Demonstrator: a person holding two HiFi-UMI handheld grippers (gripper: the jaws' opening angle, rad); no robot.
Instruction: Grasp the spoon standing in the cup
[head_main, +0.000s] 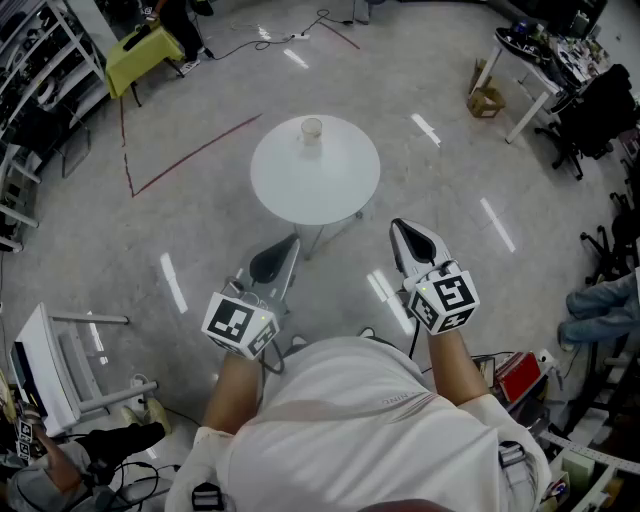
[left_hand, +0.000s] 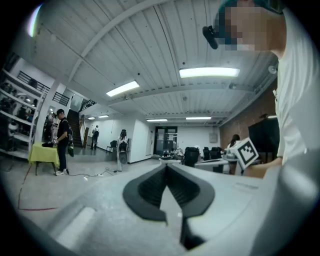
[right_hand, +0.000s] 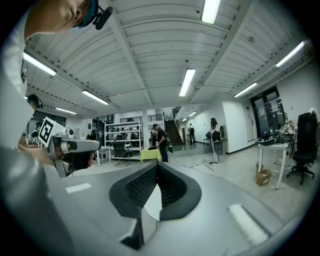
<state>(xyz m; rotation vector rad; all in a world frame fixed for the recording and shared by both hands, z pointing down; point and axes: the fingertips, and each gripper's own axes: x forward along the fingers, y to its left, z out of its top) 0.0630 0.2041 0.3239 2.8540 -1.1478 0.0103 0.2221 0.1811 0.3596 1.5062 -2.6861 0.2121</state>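
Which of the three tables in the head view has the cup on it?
The round white table in the middle; the cup stands near its far edge. The yellow-green table and the cluttered white desk are off to the sides.

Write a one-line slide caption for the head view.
Person holds left gripper and right gripper, both shut and empty, short of a round white table bearing a cup.

- The cup stands on the table, near its far edge.
- The left gripper and right gripper hang side by side before the table's near edge, apart from it.
- A box sits on the floor, far right of the table.
- Shelves line the far left.
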